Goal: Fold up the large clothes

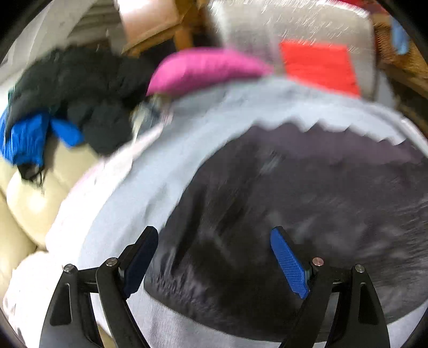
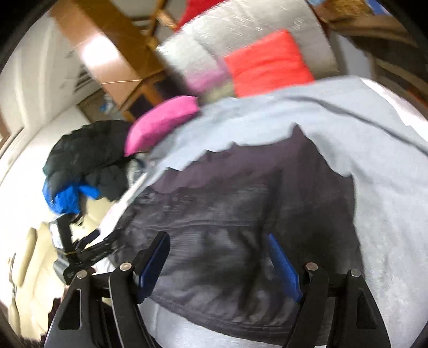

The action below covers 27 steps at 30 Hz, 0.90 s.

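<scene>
A dark grey garment (image 1: 307,192) lies spread on a light blue-grey cloth (image 1: 214,112); it also shows in the right wrist view (image 2: 240,203). My left gripper (image 1: 214,241) is open and empty, its fingers just above the garment's near left part. My right gripper (image 2: 218,246) is open and empty above the garment's near edge. The left gripper also shows in the right wrist view (image 2: 88,246) at the garment's left side. Both views are motion-blurred.
A pile of black and blue clothes (image 1: 67,107) lies at the left on a cream sofa (image 1: 29,198). A pink cushion (image 1: 203,69), a red folded item (image 1: 318,67) and a grey cushion (image 1: 281,24) sit behind. Wooden furniture (image 2: 112,48) stands at the back.
</scene>
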{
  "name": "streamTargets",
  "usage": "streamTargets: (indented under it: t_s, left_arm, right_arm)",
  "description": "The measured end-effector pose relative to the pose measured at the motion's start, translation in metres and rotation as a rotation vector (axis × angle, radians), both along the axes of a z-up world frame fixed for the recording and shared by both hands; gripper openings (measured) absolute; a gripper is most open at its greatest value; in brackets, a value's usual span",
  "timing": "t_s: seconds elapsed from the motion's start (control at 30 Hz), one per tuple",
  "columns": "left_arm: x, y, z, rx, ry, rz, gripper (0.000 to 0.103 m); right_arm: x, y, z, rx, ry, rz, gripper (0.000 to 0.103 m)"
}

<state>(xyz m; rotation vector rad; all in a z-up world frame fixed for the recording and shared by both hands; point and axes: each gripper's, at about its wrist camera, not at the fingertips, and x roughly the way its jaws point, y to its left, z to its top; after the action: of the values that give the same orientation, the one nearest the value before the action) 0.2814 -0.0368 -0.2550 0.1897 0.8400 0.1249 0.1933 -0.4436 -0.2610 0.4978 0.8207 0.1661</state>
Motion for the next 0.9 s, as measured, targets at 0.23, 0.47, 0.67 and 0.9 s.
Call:
streamTargets:
  t_s: [0.23, 0.47, 0.67, 0.9]
  left_arm:
    - [-0.016, -0.001, 0.005, 0.027, -0.041, -0.021, 0.086]
    - [-0.069, -0.003, 0.063, 0.016, -0.171, -0.037, 0.086]
    - [-0.104, 0.001, 0.129, -0.014, -0.301, -0.040, 0.086]
    - [-0.154, 0.006, 0.190, -0.013, -0.437, -0.039, 0.096]
  right_arm:
    - [0.003, 0.001, -0.012, -0.014, 0.067, -0.010, 0.078]
    - [-0.056, -0.006, 0.041, 0.020, -0.166, -0.116, 0.078]
    - [-0.111, 0.016, 0.091, -0.045, -0.290, -0.152, 0.082]
    - [-0.162, 0.044, 0.151, -0.154, -0.390, -0.194, 0.083]
